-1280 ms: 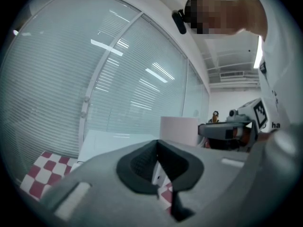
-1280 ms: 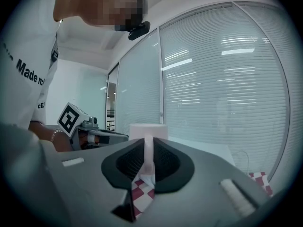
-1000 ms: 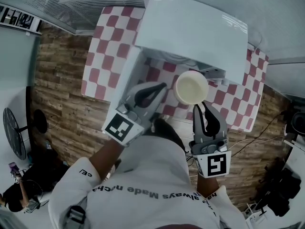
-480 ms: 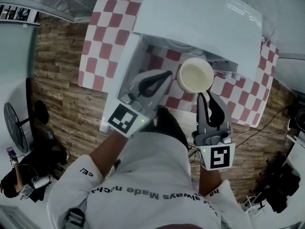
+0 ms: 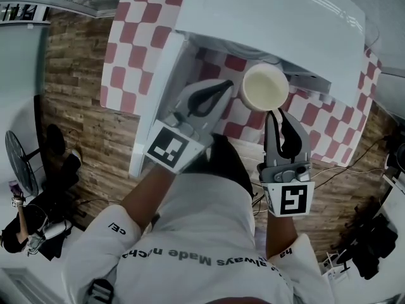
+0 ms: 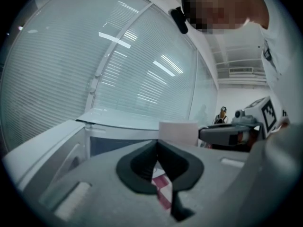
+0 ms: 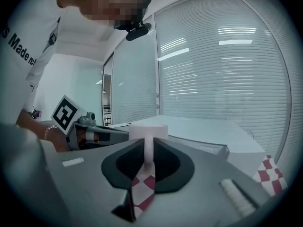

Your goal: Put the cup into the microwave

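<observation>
I am in the carrying step. The right gripper (image 5: 276,114) holds the cup (image 5: 266,86) by its near wall, above the checked cloth (image 5: 136,37) and just in front of the white microwave (image 5: 272,18). The door (image 5: 158,100) stands open at the left. I judge the next move must bring the cup farther in, under the top of the microwave, keep it upright, and only then let the jaws part.

The right gripper view shows what the head view does not: both jaws press on the thin cup wall. In the left gripper view, the left gripper (image 5: 225,86) has its jaws together with nothing between them. Only the head view shows the open mouth of the cup, which faces up.
</observation>
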Available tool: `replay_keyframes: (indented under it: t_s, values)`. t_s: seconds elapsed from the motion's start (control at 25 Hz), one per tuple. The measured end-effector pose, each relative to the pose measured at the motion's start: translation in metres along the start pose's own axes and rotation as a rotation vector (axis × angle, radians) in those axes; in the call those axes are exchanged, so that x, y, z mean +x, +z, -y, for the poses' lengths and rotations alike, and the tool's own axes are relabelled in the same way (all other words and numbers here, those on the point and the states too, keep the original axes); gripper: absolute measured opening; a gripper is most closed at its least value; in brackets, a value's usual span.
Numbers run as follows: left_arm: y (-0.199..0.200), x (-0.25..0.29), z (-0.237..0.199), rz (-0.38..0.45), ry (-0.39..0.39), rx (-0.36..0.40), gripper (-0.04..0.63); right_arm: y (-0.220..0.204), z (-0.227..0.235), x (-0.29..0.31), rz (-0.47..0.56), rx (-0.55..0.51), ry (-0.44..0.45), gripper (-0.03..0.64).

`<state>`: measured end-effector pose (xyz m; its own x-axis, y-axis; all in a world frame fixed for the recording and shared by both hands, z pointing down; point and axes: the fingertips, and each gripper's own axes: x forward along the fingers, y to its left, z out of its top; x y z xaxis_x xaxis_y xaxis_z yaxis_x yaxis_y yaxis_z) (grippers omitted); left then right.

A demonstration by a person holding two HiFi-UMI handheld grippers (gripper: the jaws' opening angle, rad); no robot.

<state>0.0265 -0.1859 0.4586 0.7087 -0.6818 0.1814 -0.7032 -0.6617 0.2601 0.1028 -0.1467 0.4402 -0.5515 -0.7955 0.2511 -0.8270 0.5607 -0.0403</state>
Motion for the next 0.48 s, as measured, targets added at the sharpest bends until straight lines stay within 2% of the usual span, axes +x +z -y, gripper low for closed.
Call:
replay_keyframes:
  t_s: [0.48]
  values:
    - [-0.038, 0.020, -0.031, -0.012, 0.034, -0.007, 0.005, -0.050, 0.009, 0.034, -0.040, -0.004, -0.007, 0.041]
